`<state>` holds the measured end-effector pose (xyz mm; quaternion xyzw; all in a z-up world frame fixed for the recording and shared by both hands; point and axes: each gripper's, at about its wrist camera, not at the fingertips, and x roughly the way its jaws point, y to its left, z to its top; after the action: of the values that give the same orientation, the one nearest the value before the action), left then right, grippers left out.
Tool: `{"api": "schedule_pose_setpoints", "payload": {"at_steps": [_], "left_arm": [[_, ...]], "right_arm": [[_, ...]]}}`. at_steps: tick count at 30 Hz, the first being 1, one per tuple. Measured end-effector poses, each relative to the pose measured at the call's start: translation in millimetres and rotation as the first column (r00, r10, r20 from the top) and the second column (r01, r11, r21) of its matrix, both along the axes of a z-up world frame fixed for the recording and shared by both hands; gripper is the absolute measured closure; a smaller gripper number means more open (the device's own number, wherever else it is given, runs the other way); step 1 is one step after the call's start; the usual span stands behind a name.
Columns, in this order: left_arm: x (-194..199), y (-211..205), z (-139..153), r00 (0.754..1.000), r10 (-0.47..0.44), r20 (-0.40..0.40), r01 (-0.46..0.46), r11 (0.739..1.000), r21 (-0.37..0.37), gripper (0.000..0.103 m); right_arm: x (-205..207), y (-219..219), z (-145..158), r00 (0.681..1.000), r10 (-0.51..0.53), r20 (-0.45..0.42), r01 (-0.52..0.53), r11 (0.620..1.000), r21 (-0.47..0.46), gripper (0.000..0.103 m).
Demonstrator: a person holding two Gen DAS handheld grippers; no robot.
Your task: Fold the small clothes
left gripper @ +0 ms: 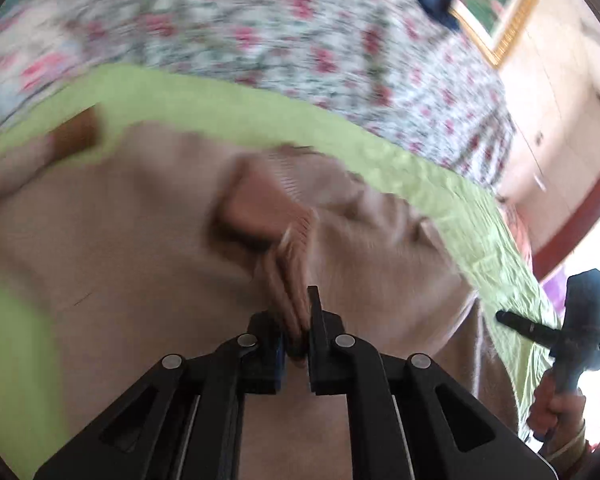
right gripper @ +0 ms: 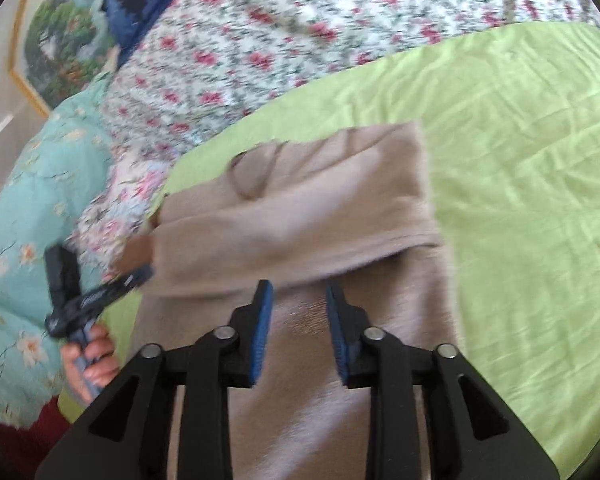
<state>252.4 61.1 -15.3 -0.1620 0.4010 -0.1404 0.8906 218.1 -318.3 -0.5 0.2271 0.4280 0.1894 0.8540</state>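
A beige knit garment (left gripper: pixel 148 240) lies on a lime-green sheet (left gripper: pixel 440 184). My left gripper (left gripper: pixel 298 320) is shut on a ribbed cuff (left gripper: pixel 296 236) of the garment, lifted and bunched between the jaws. In the right wrist view the garment (right gripper: pixel 300 216) lies partly folded over itself on the green sheet (right gripper: pixel 520 160). My right gripper (right gripper: pixel 298 300) is open and empty just above the garment's lower part. The left gripper (right gripper: pixel 112 286) shows at the garment's left edge, and the right gripper (left gripper: pixel 512 320) shows at the right in the left wrist view.
A floral bedspread (right gripper: pixel 280 40) covers the bed beyond the green sheet. A dark blue cushion (right gripper: pixel 140 4) and a framed picture (right gripper: pixel 56 48) are at the far end. A pale blue floral quilt (right gripper: pixel 28 208) lies at the left.
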Motion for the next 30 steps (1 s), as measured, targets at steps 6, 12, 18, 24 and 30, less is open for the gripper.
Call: {"api": "schedule_pose_setpoints", "payload": {"at_steps": [6,12,18,24,30], "left_arm": [[8,28,-36,0.993,-0.012,-0.12,0.005,0.998,-0.057,0.076],[19,27,-50,0.991,-0.018,-0.132,0.01,0.998,-0.061,0.069],[10,31,-47,0.996,-0.001,-0.094,-0.002,1.0,-0.029,0.092],[10,9,-18,0.999,-0.036,0.004,0.036,0.998,0.057,0.096],[22,-11,-25,0.997,-0.073,-0.01,0.073,0.988,0.139,0.096]], "right_arm": [[26,-21,-4,0.994,-0.105,-0.03,0.104,0.993,-0.059,0.047],[83,-31,-21,0.988,-0.128,-0.081,0.116,0.983,-0.141,0.041],[121,0,-45,0.988,-0.029,-0.154,0.002,0.985,-0.17,0.092],[87,-37,-2,0.989,-0.144,0.024,0.146,0.976,-0.16,0.093],[88,-33,-53,0.985,-0.154,-0.08,0.129,0.957,-0.258,0.092]]}}
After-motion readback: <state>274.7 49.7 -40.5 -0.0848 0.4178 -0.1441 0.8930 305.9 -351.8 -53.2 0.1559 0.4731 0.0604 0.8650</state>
